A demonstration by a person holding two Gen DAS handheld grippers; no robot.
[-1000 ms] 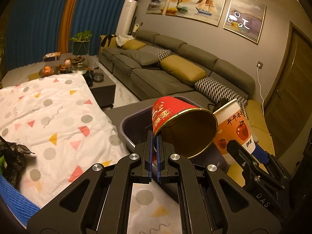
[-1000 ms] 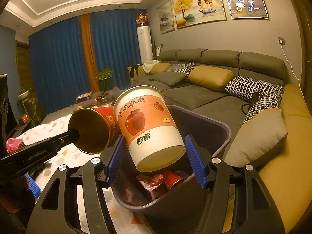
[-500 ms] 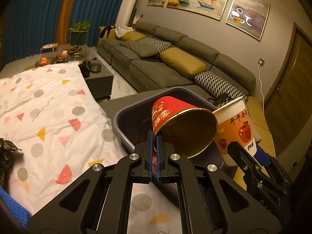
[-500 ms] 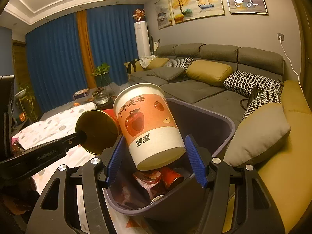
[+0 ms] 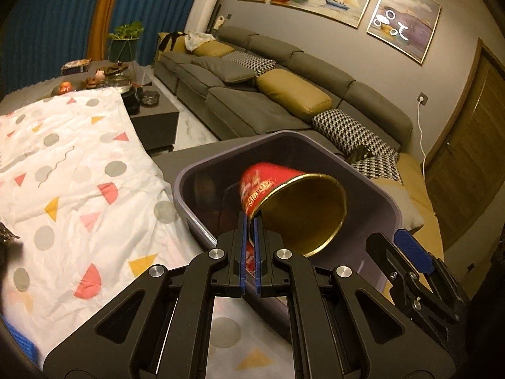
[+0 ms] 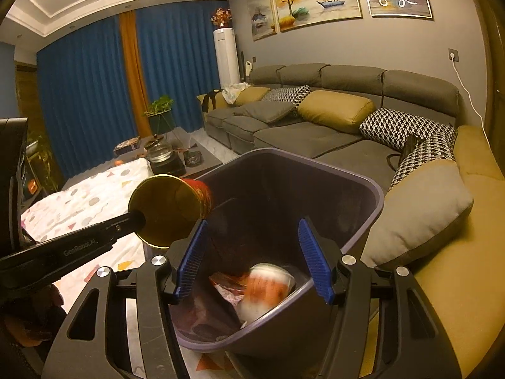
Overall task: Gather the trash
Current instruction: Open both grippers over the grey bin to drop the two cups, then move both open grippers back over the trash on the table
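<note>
- The red cup (image 5: 277,189) lies on its side in the air over the purple bin (image 5: 189,202), gold-lined mouth toward the cameras, its body above the bin's near-left part.
- The left gripper (image 5: 249,237) has its jaws all but closed, pinching the cup's rim wall between the blue pads (image 5: 241,249); seen from the right wrist, the same gripper (image 6: 139,219) reaches in from the left and holds the cup (image 6: 170,210) by the lower lip, just above the bin's left rim.
- The white-and-orange cup (image 6: 265,290) is blurred, low inside the bin (image 6: 375,195), on or just above the wrappers (image 6: 227,284); whether it has settled cannot be told.
- The right gripper (image 6: 252,259) stands partly open over the bin's near edge with nothing between its pads (image 6: 189,252); in the left wrist view its empty blue tip shows at the bin's near-right corner (image 5: 410,249).
- Progress: the bin holds wrappers and the white-and-orange cup, so that share looks done. The red cup is above the opening but not yet released; letting it go is the step in hand.
- Risk: the cup overhangs the left rim, so a release here could clip the edge and roll out.
- The bin sits at the edge of the patterned white cloth (image 5: 79,170); the visible cloth shows no loose trash, apart from something dark at the far-left edge that is too cut off to name. Beyond lies a grey sofa (image 6: 315,132).
</note>
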